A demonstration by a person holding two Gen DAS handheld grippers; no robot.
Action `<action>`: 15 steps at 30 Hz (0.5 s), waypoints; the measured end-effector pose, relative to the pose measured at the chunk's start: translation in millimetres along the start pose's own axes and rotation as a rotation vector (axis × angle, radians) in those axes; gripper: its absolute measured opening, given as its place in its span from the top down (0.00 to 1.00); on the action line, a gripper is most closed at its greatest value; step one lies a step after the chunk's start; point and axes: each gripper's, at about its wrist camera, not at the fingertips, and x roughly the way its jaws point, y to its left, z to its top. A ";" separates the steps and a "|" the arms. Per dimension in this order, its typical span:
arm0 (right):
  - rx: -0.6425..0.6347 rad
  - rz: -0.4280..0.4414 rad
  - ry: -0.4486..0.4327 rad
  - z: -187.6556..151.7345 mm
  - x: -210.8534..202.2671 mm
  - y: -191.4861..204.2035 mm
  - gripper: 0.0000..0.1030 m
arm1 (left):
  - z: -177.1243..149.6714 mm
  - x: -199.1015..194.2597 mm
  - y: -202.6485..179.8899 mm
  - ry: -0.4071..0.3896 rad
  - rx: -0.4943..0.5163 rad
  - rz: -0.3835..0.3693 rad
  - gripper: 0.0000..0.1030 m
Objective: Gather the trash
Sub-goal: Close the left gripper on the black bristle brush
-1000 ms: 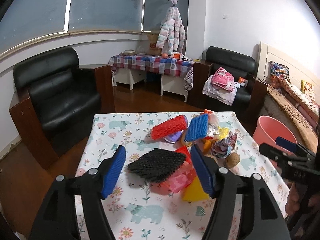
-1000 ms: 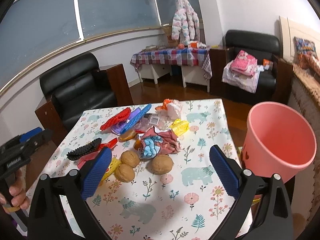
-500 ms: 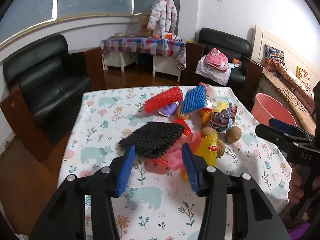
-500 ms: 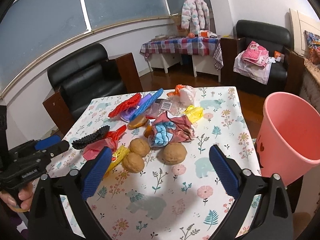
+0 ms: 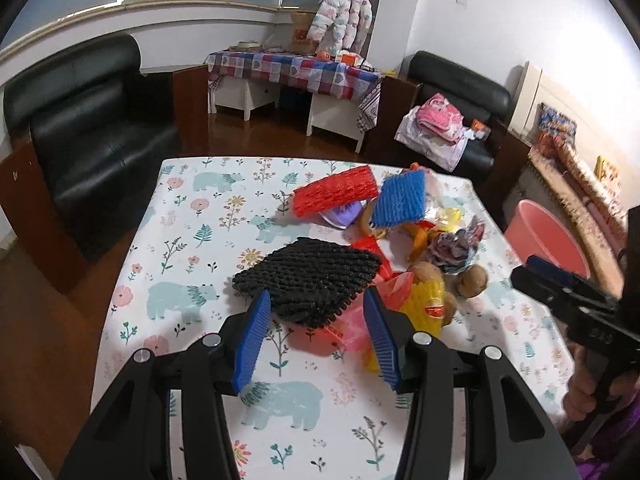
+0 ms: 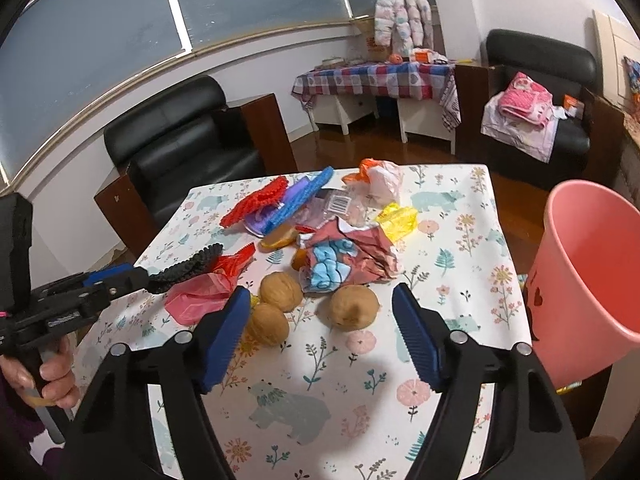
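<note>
A pile of trash lies on the floral-cloth table (image 5: 192, 208). A black foam net (image 5: 308, 276) lies nearest my left gripper (image 5: 316, 312), whose open jaws straddle its near edge. Behind are a red net (image 5: 336, 194), a blue net (image 5: 400, 198), a pink bag (image 6: 200, 296) and a crumpled wrapper (image 6: 344, 256). Three walnuts (image 6: 354, 306) lie just ahead of my open, empty right gripper (image 6: 320, 320). In the right wrist view the left gripper (image 6: 140, 276) touches the black net (image 6: 188, 264).
A pink bucket (image 6: 592, 272) stands off the table's right edge, also in the left wrist view (image 5: 548, 236). A black armchair (image 5: 88, 132) stands left of the table, another (image 6: 536, 92) behind it. A checked side table (image 5: 296, 68) is by the far wall.
My left gripper has moved forward and down onto the black net and its jaws have narrowed. My right gripper has moved closer to the walnuts.
</note>
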 end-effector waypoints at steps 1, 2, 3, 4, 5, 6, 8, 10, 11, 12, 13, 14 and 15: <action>-0.005 0.003 0.000 0.4 0.5 0.9 0.29 | -0.4 4.0 -1.8 0.010 0.012 0.014 0.59; -0.005 0.004 -0.001 0.1 0.4 1.3 0.29 | -0.8 8.1 -3.3 0.023 0.022 0.022 0.64; -0.003 0.004 0.000 0.7 1.2 1.0 0.29 | -1.5 13.0 -4.6 0.040 0.029 0.024 0.73; -0.002 0.004 0.000 1.3 1.2 0.5 0.29 | -1.6 15.7 -4.3 0.050 0.027 0.021 0.81; 0.000 0.004 0.000 1.4 1.4 0.2 0.29 | -1.8 18.6 -3.1 0.060 0.021 0.014 0.83; 0.004 0.003 0.000 2.0 1.8 -0.6 0.29 | -1.9 20.3 -2.0 0.064 0.013 0.009 0.85; 0.012 0.002 -0.001 3.7 2.8 -2.0 0.29 | -2.5 20.2 -0.8 0.055 0.012 0.010 0.94; 0.016 0.002 -0.002 5.0 2.9 -3.0 0.29 | -1.3 18.5 -0.7 0.046 0.020 0.015 0.95; 0.018 0.004 -0.003 5.5 2.9 -4.1 0.29 | -0.1 17.8 0.0 0.043 0.018 0.014 0.95; 0.018 0.005 -0.003 5.7 3.0 -4.2 0.29 | 1.0 16.4 0.8 0.038 0.014 0.012 0.96; 0.021 0.009 -0.005 6.7 3.1 -4.9 0.29 | 2.4 14.3 1.5 0.030 0.010 0.011 0.96; 0.024 0.012 -0.007 7.5 3.3 -6.3 0.29 | 4.1 11.8 2.2 0.021 0.005 0.008 0.96; 0.028 0.016 -0.008 8.6 3.9 -7.8 0.29 | 5.8 10.0 3.0 0.015 0.002 0.005 0.96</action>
